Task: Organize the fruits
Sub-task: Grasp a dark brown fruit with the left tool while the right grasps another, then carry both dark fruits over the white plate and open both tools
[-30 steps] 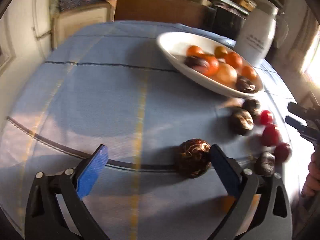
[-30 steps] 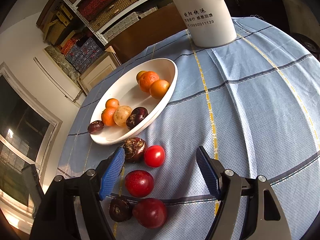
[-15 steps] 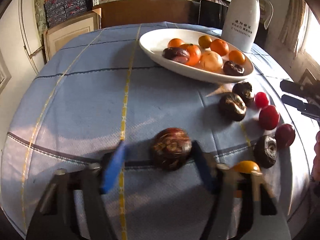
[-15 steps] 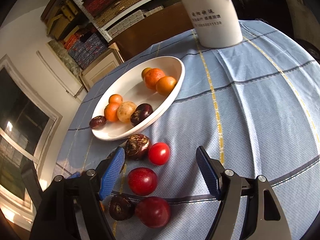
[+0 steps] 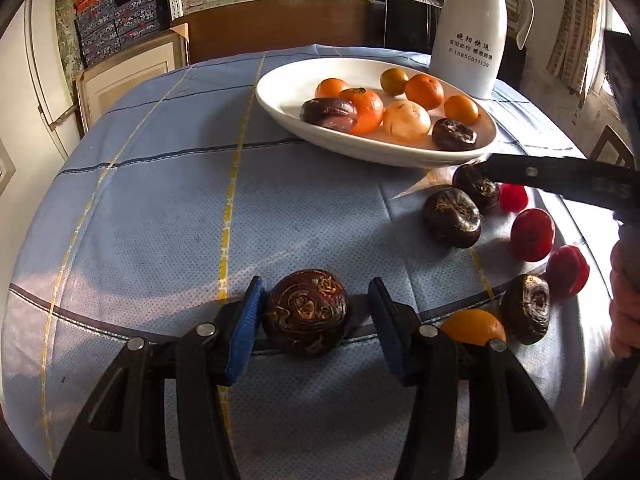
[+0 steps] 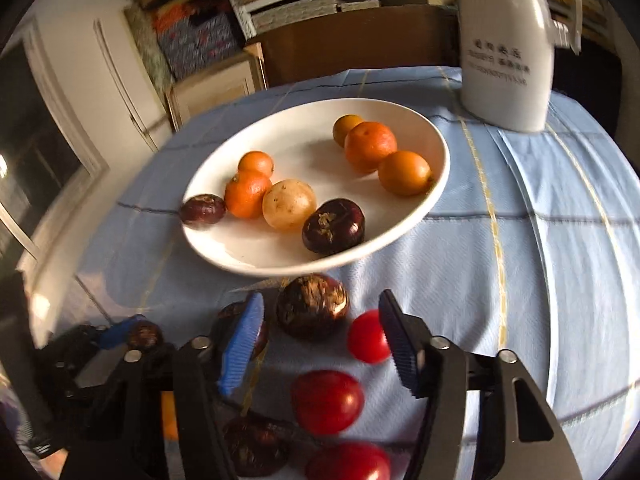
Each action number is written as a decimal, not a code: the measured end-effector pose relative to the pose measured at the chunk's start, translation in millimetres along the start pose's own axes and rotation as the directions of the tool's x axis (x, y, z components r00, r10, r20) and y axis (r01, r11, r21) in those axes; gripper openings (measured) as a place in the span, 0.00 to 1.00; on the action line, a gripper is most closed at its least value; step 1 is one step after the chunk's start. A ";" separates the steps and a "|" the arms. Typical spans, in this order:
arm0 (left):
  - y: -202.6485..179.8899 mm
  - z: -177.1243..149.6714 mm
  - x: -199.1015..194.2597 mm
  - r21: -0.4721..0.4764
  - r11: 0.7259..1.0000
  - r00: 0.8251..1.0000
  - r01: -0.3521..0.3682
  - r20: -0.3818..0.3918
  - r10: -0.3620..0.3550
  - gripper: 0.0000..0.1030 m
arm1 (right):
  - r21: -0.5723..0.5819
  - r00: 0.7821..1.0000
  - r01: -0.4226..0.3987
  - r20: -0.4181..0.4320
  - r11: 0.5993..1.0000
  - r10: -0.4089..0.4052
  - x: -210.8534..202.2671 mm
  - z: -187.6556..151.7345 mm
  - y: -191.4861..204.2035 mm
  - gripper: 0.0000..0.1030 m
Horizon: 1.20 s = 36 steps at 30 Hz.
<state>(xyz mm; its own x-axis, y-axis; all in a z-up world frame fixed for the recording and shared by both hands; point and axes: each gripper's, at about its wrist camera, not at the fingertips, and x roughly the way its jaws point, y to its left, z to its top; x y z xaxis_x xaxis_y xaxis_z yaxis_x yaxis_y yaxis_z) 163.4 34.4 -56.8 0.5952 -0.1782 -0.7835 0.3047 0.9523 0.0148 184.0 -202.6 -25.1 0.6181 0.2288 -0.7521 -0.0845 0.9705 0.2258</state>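
left gripper (image 5: pixel 312 316), bottom centre of left wrist view: blue pads either side of a dark brown wrinkled round fruit (image 5: pixel 306 312) on the blue checked tablecloth (image 5: pixel 160 208). left pad touching the fruit, right pad w/ a small gap; jaws apart, not clamped.

white oval ceramic bowl (image 5: pixel 280 92), upper centre-right: orange mandarins (image 5: pixel 364 106), one pale yellowish round fruit (image 5: pixel 406 120), two dark brown fruits. white jug w/ printed chinese text (image 5: pixel 472 28) just behind the bowl, upper right.

loose on cloth, right side of frame: two more dark brown fruits (image 5: pixel 452 218) below the bowl rim, three red round fruits (image 5: pixel 532 234), another dark one (image 5: pixel 524 314) lower right, small orange fruit (image 5: pixel 472 326) partly hidden behind the right finger.

right gripper (image 6: pixel 320 340), bottom centre of right wrist view: jaws apart, nothing held. dark brown fruit (image 6: pixel 312 310) and a red fruit (image 6: pixel 368 342) lie between the pads, near the bowl's (image 6: pixel 224 248) near rim. view slightly blurred. left gripper visible at lower left.
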 end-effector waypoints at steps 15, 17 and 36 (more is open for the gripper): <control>-6.3 0.1 1.3 0.020 1.000 1.000 0.010 -0.007 -0.010 0.66 | -0.366 0.994 0.089 -0.021 0.926 -0.104 14.8 -10.1 29.6 0.58; -7.4 -0.2 1.8 0.023 0.999 1.000 0.023 -0.010 -0.023 0.70 | -0.366 0.995 0.093 -0.011 0.926 -0.104 21.8 -9.8 33.5 0.53; 5.2 0.8 -15.1 -0.038 0.999 0.998 0.034 0.062 -0.032 0.39 | -0.126 0.998 -0.041 0.044 0.991 0.047 -27.0 -20.8 3.9 0.44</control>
<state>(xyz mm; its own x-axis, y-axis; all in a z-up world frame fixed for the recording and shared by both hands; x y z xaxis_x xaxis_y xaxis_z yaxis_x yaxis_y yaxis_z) 156.6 41.8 -44.4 0.6305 -0.2236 -0.7433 0.2967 0.9543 -0.0353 150.7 -203.4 -16.8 0.6476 0.2705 -0.7124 -0.2077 0.9621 0.1765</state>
